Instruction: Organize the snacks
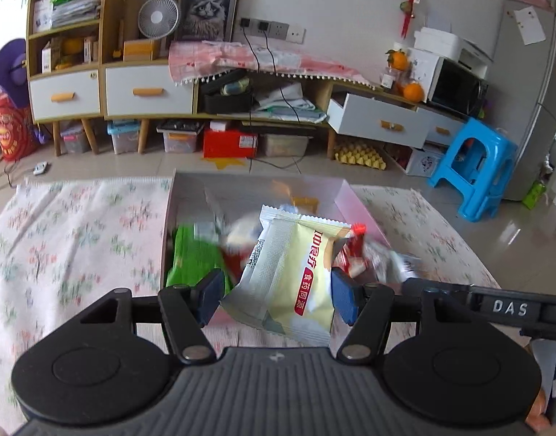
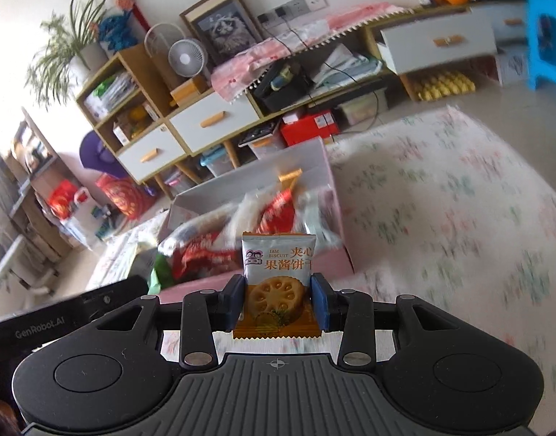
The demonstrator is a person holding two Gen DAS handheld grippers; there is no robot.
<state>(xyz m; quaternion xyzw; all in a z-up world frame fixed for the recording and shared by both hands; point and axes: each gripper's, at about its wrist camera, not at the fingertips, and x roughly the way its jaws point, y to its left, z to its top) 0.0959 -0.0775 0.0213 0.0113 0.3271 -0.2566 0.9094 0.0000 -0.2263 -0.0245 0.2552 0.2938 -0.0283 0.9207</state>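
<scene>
My left gripper (image 1: 276,299) is shut on a pale yellow snack packet (image 1: 292,276) with a red label, held above the near edge of the pink-and-white box (image 1: 256,185). The box holds several snacks, among them a green packet (image 1: 194,258) and red wrappers (image 1: 354,250), all blurred. My right gripper (image 2: 279,299) is shut on a small silver-and-orange jam biscuit packet (image 2: 278,283), held upright in front of the same box (image 2: 299,160) with red packets (image 2: 278,214) inside. The other gripper's black body (image 2: 78,312) shows at left.
The box sits on a floral tablecloth (image 1: 71,225), which also shows in the right wrist view (image 2: 441,200). Beyond the table stand white-drawered cabinets (image 1: 143,91), storage bins, a red box (image 1: 229,143), a blue stool (image 1: 474,167) and a fridge (image 1: 525,91).
</scene>
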